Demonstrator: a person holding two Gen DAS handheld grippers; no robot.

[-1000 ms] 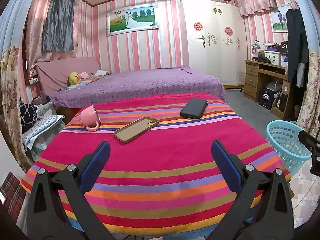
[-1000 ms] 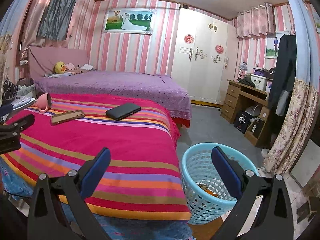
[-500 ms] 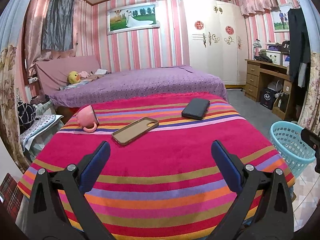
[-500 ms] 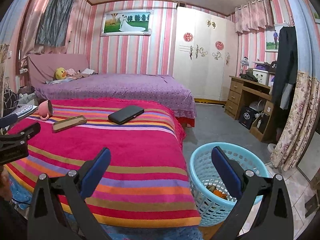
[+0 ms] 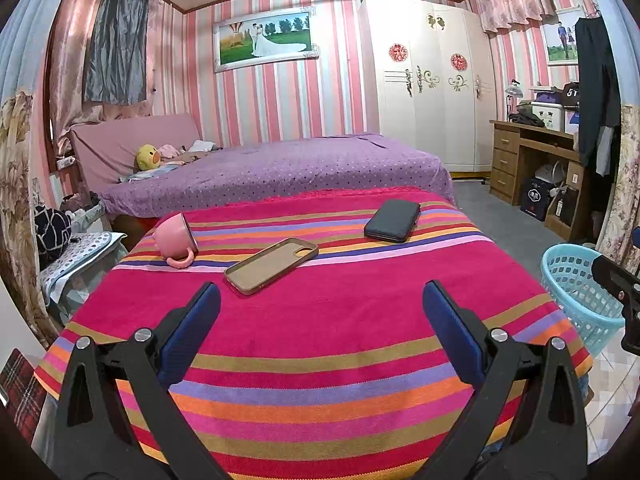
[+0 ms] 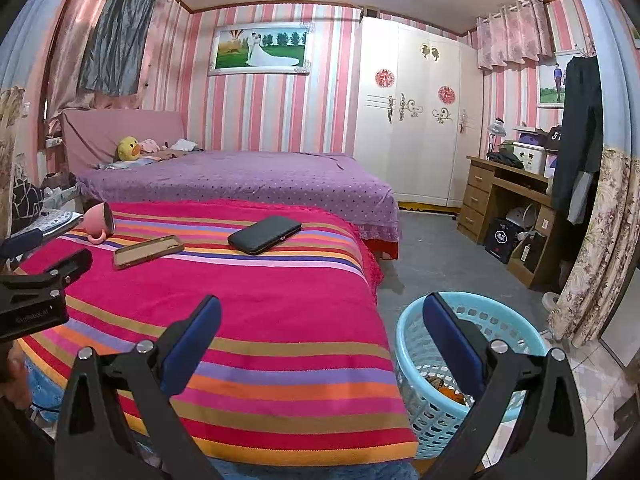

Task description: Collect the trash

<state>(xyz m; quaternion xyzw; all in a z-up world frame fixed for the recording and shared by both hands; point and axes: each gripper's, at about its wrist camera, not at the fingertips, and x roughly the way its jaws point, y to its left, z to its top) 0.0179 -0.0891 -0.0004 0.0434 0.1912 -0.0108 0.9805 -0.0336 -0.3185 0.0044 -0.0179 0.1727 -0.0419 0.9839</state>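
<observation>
A light blue plastic basket (image 6: pixel 436 396) stands on the floor at the table's right side, with orange scraps (image 6: pixel 450 392) lying in its bottom; its rim (image 5: pixel 576 280) also shows at the right edge of the left wrist view. My left gripper (image 5: pixel 320 320) is open above the near part of the striped cloth, nothing between its fingers. My right gripper (image 6: pixel 320 324) is open too, hovering over the table's right edge and the basket, and holds nothing.
On the striped tablecloth (image 5: pixel 328 320) lie a tipped pink mug (image 5: pixel 176 238), a tan phone case (image 5: pixel 272 260) and a black wallet (image 5: pixel 394 220). Behind stand a purple bed (image 5: pixel 280 172), a white wardrobe (image 5: pixel 424 80) and a wooden desk (image 5: pixel 532 160).
Both grippers have drawn back and risen a little, so the table and basket sit lower and farther in view. Both stay open.
</observation>
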